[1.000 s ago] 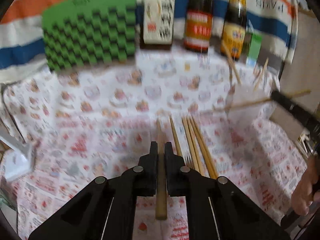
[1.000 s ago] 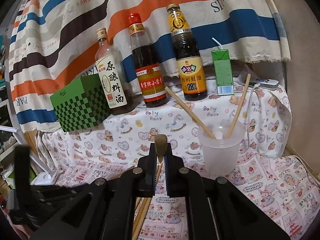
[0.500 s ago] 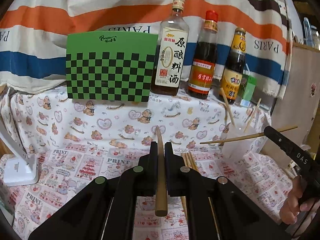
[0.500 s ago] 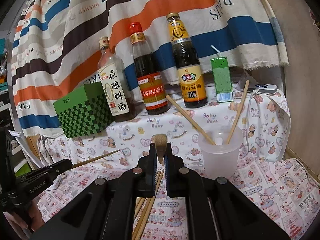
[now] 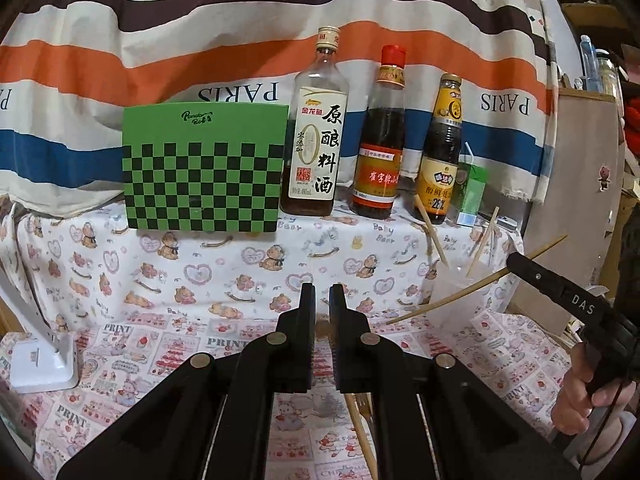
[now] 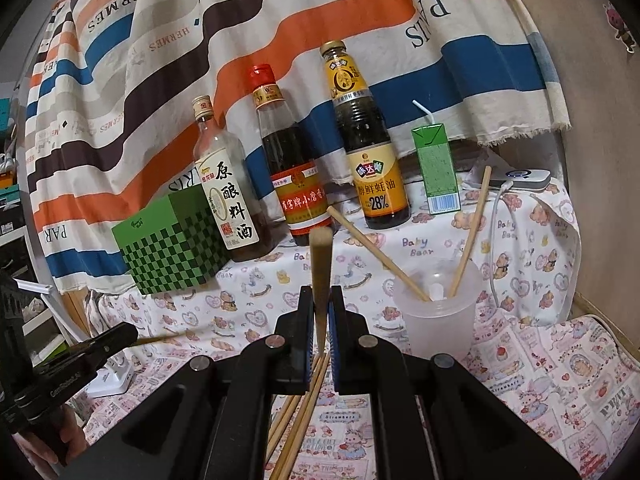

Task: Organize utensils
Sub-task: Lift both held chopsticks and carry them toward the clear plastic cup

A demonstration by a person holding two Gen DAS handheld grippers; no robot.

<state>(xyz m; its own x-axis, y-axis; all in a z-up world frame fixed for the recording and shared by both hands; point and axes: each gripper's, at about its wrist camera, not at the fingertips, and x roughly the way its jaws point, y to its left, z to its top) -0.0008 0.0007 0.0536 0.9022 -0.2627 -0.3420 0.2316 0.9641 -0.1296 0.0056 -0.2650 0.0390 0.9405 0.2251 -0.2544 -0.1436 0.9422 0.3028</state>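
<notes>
Gripping, both jaws closed: left gripper (image 6: 134,331) on chopstick (image 6: 162,339); right gripper (image 6: 320,300) on second chopstick (image 6: 321,256), near cup (image 6: 438,322).

The loose wooden chopsticks (image 6: 304,412) on the surface run partly under the right gripper's black body. The translucent plastic cup (image 5: 454,296) is faint in the left wrist view.

A green box (image 5: 202,168) carries a black checkerboard. The backdrop cloth (image 5: 200,40) runs in orange, blue, brown and cream stripes. The tablecloth (image 5: 200,280) is white with pink bears and hearts. Pale wooden chopsticks (image 6: 372,254) stand in a frosted cup (image 6: 438,312).
</notes>
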